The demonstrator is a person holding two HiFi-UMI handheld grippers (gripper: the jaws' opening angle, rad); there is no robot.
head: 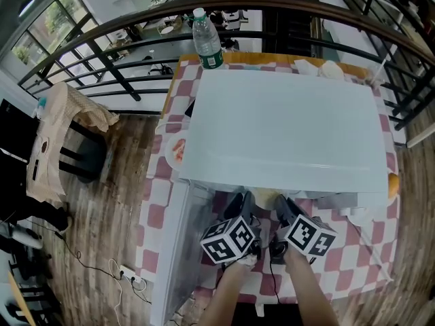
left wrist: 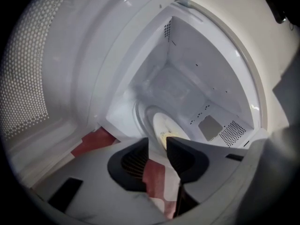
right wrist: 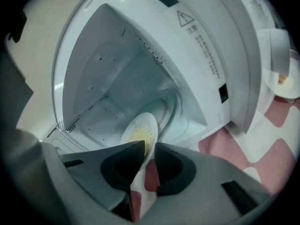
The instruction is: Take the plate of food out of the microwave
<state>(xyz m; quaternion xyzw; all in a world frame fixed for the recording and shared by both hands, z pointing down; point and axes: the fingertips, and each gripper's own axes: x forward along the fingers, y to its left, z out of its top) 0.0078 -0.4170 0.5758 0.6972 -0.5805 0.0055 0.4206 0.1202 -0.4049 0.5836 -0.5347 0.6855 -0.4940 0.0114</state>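
We are at the grasp. The plate of food (right wrist: pixel 140 131) sits deep inside the open microwave (right wrist: pixel 197 46), and our right gripper (right wrist: pixel 150 145) has its fingers pinching the plate's near rim. Our left gripper (left wrist: pixel 158 139) hovers at the cavity mouth, fingers spread with nothing between them and the plate just beyond. Next, we judge, the left should take the rim too, then both draw the plate out level onto the worktop (head: pixel 360 250).
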